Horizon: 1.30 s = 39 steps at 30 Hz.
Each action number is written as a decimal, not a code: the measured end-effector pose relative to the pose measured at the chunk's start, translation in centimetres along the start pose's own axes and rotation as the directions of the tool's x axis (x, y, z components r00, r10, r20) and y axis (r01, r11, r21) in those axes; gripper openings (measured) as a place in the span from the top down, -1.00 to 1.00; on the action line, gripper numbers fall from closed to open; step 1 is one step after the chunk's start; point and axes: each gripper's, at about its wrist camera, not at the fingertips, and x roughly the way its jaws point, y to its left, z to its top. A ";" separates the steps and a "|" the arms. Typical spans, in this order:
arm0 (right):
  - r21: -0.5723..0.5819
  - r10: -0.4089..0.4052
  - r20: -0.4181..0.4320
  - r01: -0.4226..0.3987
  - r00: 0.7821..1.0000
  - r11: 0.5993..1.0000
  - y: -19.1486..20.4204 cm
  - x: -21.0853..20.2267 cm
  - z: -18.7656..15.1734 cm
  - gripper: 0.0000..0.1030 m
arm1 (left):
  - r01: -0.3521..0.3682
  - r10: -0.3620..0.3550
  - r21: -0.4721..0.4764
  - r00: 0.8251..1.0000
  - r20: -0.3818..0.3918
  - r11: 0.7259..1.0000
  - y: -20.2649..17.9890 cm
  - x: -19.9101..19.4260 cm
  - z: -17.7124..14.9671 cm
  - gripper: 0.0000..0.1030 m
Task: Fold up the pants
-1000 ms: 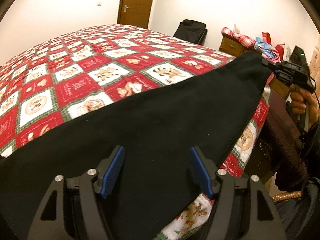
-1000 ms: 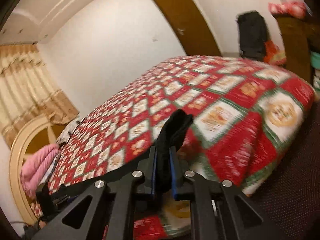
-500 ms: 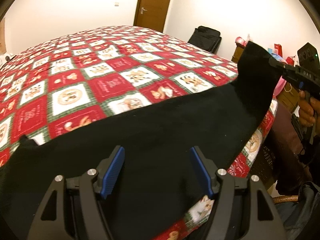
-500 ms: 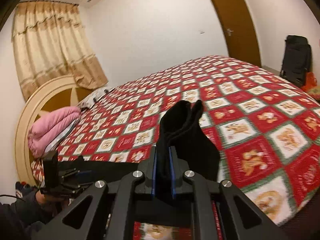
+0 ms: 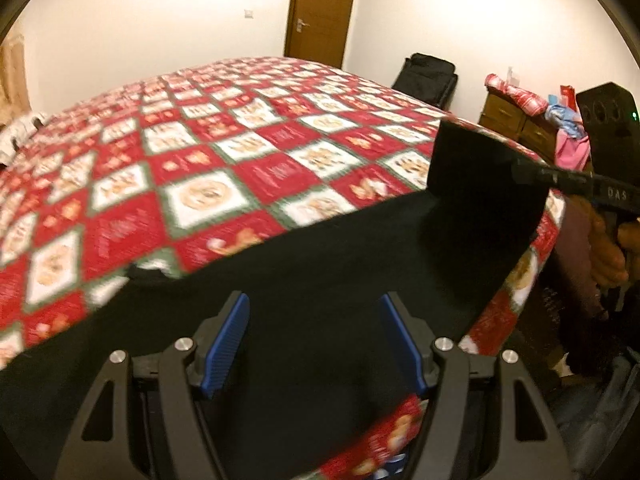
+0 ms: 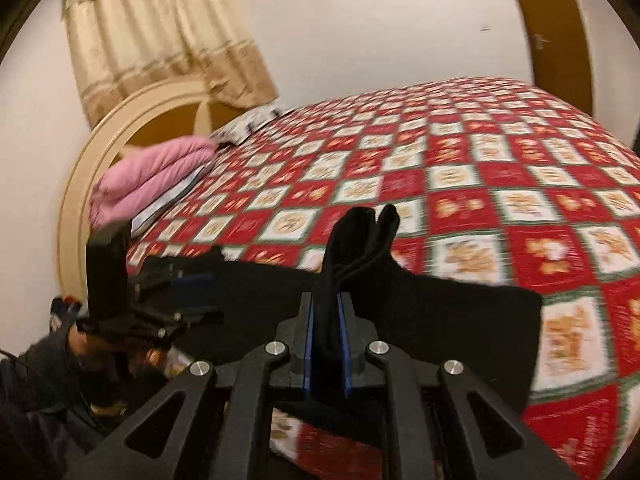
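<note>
Black pants (image 5: 328, 280) lie along the near edge of the bed with the red patchwork quilt (image 5: 224, 168). My left gripper (image 5: 314, 340) is open, hovering just above the pants near their waist end. My right gripper (image 6: 327, 336) is shut on the bunched leg end of the pants (image 6: 360, 240) and holds it lifted above the bed, so that end stands up as a flap (image 5: 480, 176). In the right wrist view the left gripper (image 6: 172, 300) shows at the left, over the flat part of the pants (image 6: 440, 312).
A folded pink blanket (image 6: 152, 176) and a pillow lie by the round headboard (image 6: 80, 184). A wooden dresser (image 5: 512, 120) with clothes, a black suitcase (image 5: 428, 80) and a door (image 5: 320, 8) stand beyond the bed. The quilt stretches far behind the pants.
My right gripper has carried the leg end of the pants leftward over the bed, toward my left gripper. The left gripper stays open over the pants, its view turned slightly.
</note>
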 end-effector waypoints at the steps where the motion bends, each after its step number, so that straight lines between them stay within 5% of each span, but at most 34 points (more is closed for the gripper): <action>1: -0.012 0.009 -0.010 -0.010 1.000 1.000 0.6 0.6 -0.1 0.80 | -0.003 0.004 -0.011 1.000 0.014 1.000 0.5 -0.5 -0.1 -0.37; 9: -0.058 0.046 -0.098 -0.051 0.994 0.997 4.0 4.7 -1.4 0.80 | -0.013 0.012 -0.080 1.000 -0.014 0.997 3.0 -0.8 -2.2 -0.37; 13: -0.103 0.013 -0.141 -0.028 0.990 0.994 4.9 7.3 -1.8 0.80 | -0.045 0.046 -0.080 0.999 0.005 0.996 3.9 -1.5 -2.6 -0.37; 23: -0.234 -0.092 -0.208 0.042 0.974 0.971 6.8 11.6 -4.9 0.77 | 0.011 -0.007 -0.112 0.999 0.033 0.994 3.2 -1.8 -2.7 -0.37; 24: -0.240 -0.098 -0.203 0.048 0.974 0.970 7.2 11.5 -5.0 0.71 | 0.023 -0.020 -0.099 0.999 0.035 0.995 2.6 -1.7 -2.7 -0.37; 26: -0.230 -0.059 -0.210 0.010 0.976 0.973 7.5 11.1 -5.1 0.16 | 0.054 -0.052 -0.092 0.998 0.023 0.994 1.9 -1.3 -2.4 -0.37; 27: -0.231 -0.026 -0.222 -0.027 0.975 0.973 7.7 10.7 -5.1 -0.33 | 0.086 -0.085 -0.095 0.996 0.014 0.992 1.3 -0.6 -2.2 -0.37; 28: -0.246 -0.018 -0.220 -0.037 0.975 0.969 7.9 10.1 -5.3 -0.40 | 0.114 -0.114 -0.098 0.993 0.008 0.989 0.8 -0.1 -1.9 -0.37; 32: -0.314 -0.071 -0.188 0.009 0.980 0.949 7.6 7.4 -5.9 -0.40 | 0.185 -0.188 -0.088 0.982 -0.028 0.979 -1.1 2.3 -1.3 -0.37; 39: -0.209 -0.132 -0.098 0.109 0.986 0.972 2.6 2.3 -5.6 -0.40 | 0.241 -0.251 -0.113 0.964 -0.087 0.964 -3.3 6.0 -0.2 -0.31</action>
